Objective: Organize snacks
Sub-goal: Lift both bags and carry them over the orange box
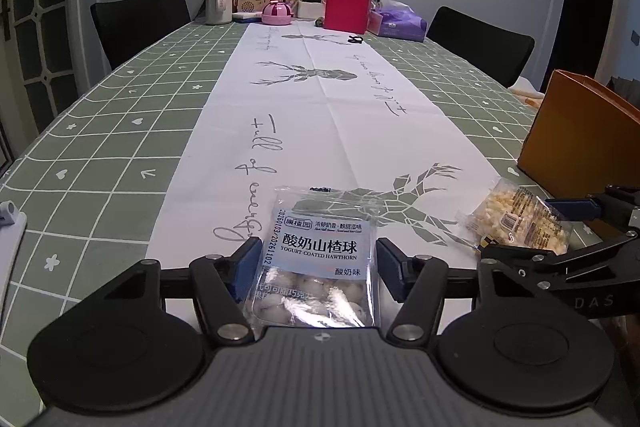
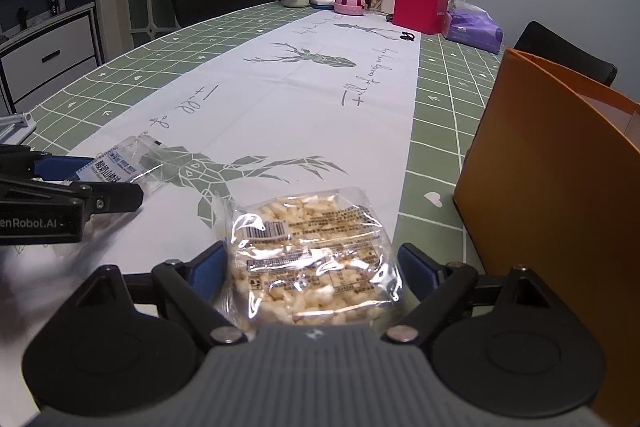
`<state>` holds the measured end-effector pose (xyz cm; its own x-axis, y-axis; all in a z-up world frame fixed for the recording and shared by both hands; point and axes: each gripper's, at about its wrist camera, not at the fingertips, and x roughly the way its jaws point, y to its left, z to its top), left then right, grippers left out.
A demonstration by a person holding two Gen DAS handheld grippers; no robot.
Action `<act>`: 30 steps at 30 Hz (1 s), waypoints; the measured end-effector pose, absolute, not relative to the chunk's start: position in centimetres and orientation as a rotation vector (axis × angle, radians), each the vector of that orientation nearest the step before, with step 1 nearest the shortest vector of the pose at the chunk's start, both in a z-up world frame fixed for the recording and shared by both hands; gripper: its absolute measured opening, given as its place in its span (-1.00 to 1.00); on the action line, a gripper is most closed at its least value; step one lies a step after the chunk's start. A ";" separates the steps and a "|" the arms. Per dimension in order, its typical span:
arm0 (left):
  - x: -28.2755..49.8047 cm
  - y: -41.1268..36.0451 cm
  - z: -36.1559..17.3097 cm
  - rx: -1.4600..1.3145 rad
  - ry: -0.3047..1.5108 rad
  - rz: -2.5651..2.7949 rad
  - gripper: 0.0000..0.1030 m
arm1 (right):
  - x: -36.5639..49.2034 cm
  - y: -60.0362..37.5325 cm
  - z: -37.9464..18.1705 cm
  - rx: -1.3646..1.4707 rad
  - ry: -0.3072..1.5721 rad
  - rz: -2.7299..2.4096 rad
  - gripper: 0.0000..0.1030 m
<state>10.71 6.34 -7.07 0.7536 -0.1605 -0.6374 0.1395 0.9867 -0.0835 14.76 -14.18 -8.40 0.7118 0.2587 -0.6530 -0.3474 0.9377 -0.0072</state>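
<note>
A clear bag of yogurt-coated hawthorn balls lies flat on the white runner between the fingers of my left gripper, which is open around it, blue pads just off its sides. It also shows in the right wrist view. A clear bag of puffed rice snack lies between the fingers of my right gripper, open, with gaps at both sides. That bag also shows in the left wrist view, with the right gripper around it.
An orange open box stands at the right table edge, close to the right gripper; it also shows in the left wrist view. Bottles, a pink box and a purple tissue pack stand at the far end. Black chairs flank the table.
</note>
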 end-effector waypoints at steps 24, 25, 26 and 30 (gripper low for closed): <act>11.8 4.5 -0.9 0.039 0.667 -0.241 0.32 | 12.9 -16.2 -2.4 -0.115 0.688 0.366 0.52; 11.9 4.1 -0.5 0.050 0.658 -0.252 0.32 | 12.8 -16.4 -1.8 -0.117 0.676 0.367 0.52; 11.9 3.7 0.0 0.059 0.651 -0.264 0.32 | 12.6 -16.7 -1.1 -0.119 0.662 0.368 0.52; 12.1 2.1 2.2 0.097 0.611 -0.311 0.32 | 11.9 -18.1 1.6 -0.118 0.605 0.347 0.52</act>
<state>12.08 2.05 2.21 0.7742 -0.2587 -0.5776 0.3154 0.9489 -0.0023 11.92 -18.14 1.63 0.7664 0.2847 -0.5759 -0.3534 0.9355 -0.0078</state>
